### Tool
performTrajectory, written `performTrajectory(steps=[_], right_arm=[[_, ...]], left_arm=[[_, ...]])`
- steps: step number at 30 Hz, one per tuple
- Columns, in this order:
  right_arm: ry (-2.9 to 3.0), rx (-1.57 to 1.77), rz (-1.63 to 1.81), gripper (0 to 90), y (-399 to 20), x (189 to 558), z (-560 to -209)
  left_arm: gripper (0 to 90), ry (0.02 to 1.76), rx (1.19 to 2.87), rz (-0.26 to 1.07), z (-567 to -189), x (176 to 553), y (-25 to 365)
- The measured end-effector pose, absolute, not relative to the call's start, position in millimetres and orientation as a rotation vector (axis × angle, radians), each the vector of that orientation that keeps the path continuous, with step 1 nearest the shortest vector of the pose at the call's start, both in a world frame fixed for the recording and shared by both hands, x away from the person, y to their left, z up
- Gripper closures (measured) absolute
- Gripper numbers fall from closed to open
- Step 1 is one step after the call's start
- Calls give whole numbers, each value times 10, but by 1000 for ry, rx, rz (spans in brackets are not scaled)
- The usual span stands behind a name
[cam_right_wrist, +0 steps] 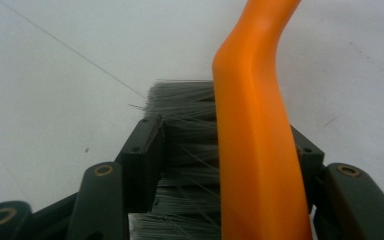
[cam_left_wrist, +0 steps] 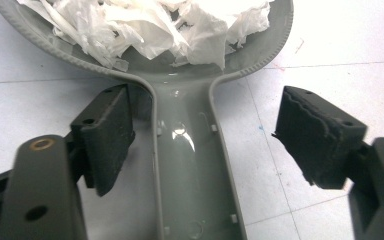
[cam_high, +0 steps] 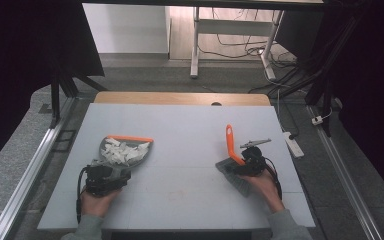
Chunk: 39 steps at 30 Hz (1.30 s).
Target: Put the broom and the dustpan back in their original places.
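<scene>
A grey dustpan (cam_high: 111, 146) with an orange rim lies at the left of the white table, holding several torn white paper scraps (cam_high: 121, 151). Its handle (cam_left_wrist: 190, 165) runs between the jaws of my left gripper (cam_left_wrist: 207, 112), which stand open with a gap on each side. At the right lies a brush with an orange handle (cam_high: 231, 145) and grey bristles (cam_right_wrist: 180, 125). My right gripper (cam_right_wrist: 225, 137) straddles the brush head with its jaws spread wide. Its left pad (cam_right_wrist: 142, 155) sits beside the bristles, and the orange handle (cam_right_wrist: 260, 150) partly hides the other pad.
The table (cam_high: 180, 125) has a wooden strip (cam_high: 180, 98) along its far edge. A white power strip (cam_high: 293, 142) lies on the floor just off the right edge. Metal rails run along both sides, and desk legs and cables stand beyond the far edge.
</scene>
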State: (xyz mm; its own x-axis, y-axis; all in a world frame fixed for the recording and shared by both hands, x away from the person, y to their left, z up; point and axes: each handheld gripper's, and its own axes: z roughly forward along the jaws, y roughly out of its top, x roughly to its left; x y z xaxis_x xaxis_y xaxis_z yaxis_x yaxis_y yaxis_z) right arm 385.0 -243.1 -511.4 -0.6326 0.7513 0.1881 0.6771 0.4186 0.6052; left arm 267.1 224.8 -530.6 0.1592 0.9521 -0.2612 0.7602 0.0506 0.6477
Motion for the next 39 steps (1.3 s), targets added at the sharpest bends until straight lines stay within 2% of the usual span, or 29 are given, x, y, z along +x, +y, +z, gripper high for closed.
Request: performTrajectory(steps=[1,9,26,39], right_arm=[[2529,1295,985,394,-2433,3854,-5109],[2486,1330,965,382,-2462,3874,-5108],[2389,1268,1043,411,-2505,3777,-4962],[2448,1053,1144,428,-2504,3537,-4866]], left_arm=[[221,1640,1746,354,-5302,2667,2252],[214,1631,1742,370,-5277,2646,2279],[211,1598,1769,412,-5213,2587,2317],[248,1373,1901,322,-5075,2504,2326]])
